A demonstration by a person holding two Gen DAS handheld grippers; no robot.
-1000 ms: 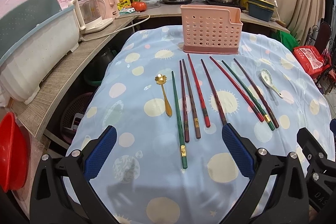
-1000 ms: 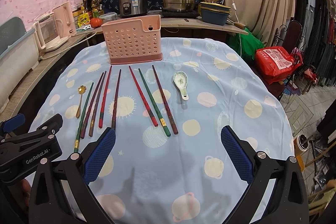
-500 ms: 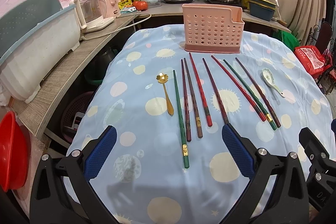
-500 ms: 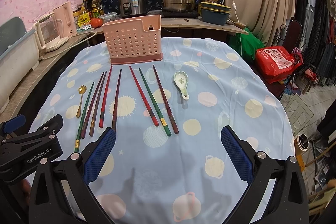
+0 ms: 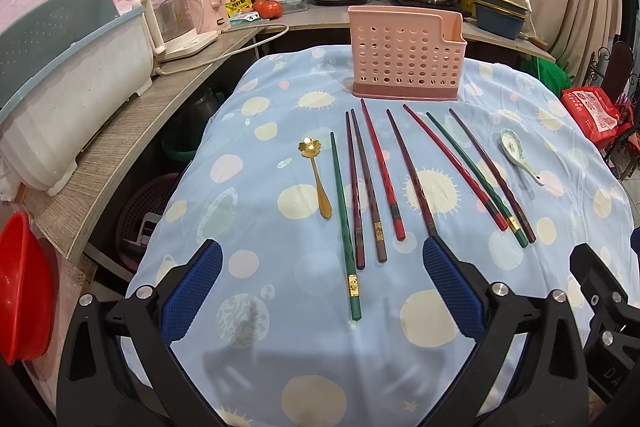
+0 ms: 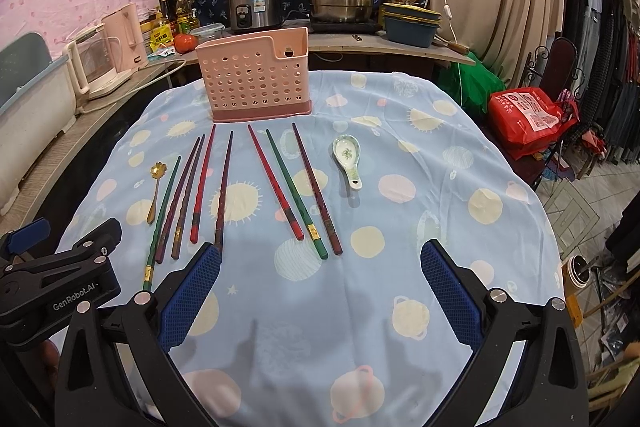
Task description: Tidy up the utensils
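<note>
1. Plainly, nothing has been picked up yet: every utensil lies on the worktop (image 5: 580,131), and the pink holder (image 5: 406,55) stands at twelve o'clock, with nothing showing above its rim.
2. Going left to right in the left wrist view: the gold spoon (image 5: 316,175) lies at about eleven o'clock of the left tongs (image 5: 322,287), with the green chopstick (image 5: 344,223) just beside it.
3. Next come four dark and red chopsticks (image 5: 376,183) fanned toward the holder.
4. Further right, at one o'clock, three more chopsticks (image 5: 476,175) lie close together.
5. Last is the ceramic spoon (image 5: 518,155), at about two o'clock.
6. Both the left tongs and the right tongs (image 6: 320,287) are spread wide and hold nothing.
7. My judgement: this is the approach step. The next move calls for lowering one pair of tongs over a single thin chopstick, pinching it near its thick end, and lifting it into the holder.
</note>
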